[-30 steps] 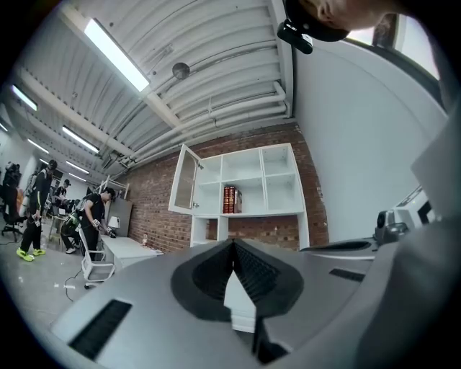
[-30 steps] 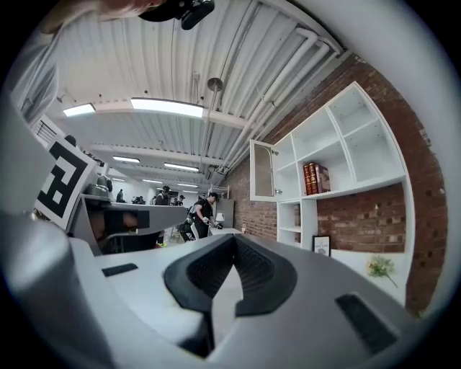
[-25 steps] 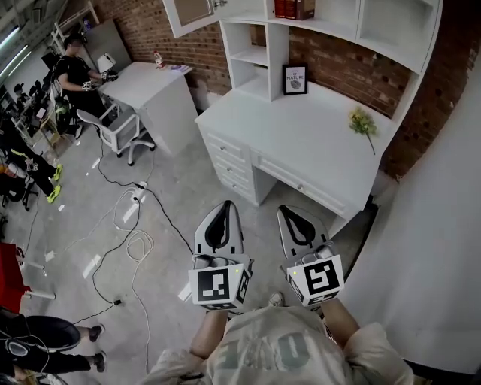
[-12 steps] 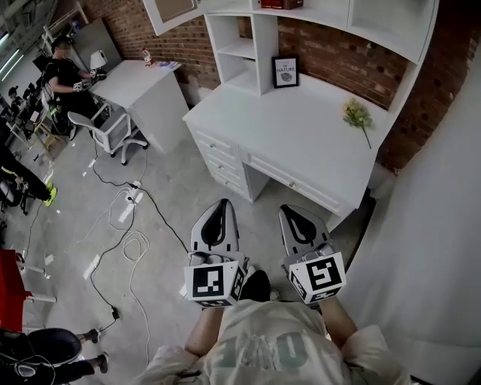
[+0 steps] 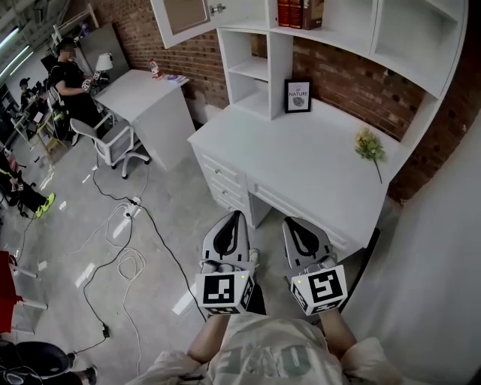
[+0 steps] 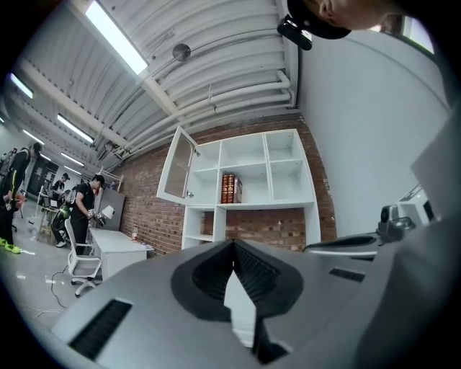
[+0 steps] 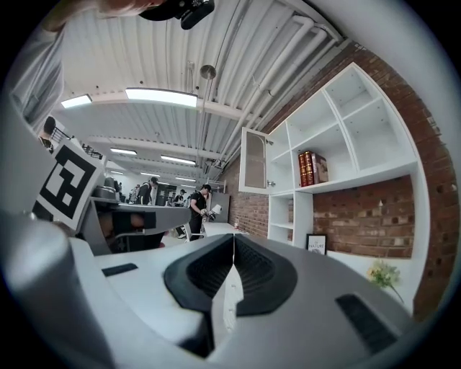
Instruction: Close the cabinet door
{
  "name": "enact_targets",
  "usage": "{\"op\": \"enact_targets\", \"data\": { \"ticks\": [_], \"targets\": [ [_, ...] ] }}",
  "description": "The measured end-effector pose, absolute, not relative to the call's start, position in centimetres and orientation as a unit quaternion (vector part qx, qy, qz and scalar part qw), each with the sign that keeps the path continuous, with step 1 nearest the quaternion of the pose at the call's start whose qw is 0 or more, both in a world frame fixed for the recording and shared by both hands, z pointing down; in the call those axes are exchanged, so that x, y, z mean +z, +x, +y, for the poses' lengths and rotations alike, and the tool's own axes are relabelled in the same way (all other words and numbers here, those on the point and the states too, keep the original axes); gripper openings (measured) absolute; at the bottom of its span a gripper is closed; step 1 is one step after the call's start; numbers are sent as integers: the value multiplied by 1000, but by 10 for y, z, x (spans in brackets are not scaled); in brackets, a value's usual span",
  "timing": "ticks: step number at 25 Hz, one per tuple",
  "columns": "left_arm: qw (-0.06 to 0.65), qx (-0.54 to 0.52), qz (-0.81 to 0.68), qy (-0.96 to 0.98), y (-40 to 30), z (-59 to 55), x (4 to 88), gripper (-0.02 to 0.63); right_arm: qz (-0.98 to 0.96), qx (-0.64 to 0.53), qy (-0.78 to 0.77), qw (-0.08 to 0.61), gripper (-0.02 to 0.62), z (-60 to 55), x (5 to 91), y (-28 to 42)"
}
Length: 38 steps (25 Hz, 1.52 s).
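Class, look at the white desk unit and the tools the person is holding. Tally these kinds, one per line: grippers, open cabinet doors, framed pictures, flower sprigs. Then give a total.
grippers: 2 (left gripper, right gripper)
cabinet door, standing open: 1
framed picture: 1
flower sprig: 1
total: 5

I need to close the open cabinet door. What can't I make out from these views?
Cabinet door: head view, upper part cut off by the top edge; gripper views show it too small to see hinges.
Books: head view, tops cut off by the same edge; titles too small.
Person at left: head view, face blurred.
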<state>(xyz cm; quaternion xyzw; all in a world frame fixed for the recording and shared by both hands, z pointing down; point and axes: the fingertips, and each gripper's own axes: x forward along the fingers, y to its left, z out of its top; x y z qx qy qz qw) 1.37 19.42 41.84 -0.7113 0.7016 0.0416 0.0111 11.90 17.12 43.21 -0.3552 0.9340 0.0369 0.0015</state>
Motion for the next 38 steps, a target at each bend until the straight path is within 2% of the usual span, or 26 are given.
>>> {"op": "enact_targets", "data": {
  "ticks": [7, 16, 21, 26, 38],
  "targets": [
    [8, 46, 701, -712, -43, 93, 412, 12, 934, 53, -353, -6, 17, 76, 421, 62],
    [30, 59, 698, -713, -155, -62, 366, 12, 938, 91, -335, 12, 17, -81, 367, -67],
    [32, 64, 698, -712, -203, -121, 356, 12, 936, 97, -338, 18, 17, -143, 351, -115],
    [12, 64, 706, -705, -227, -160, 362, 12, 938, 88, -334, 12, 17, -184, 354, -137],
    [-2, 76, 741, -667, -229, -200, 366, 12, 958, 61, -277, 30, 17, -239, 356, -151]
  ]
}}
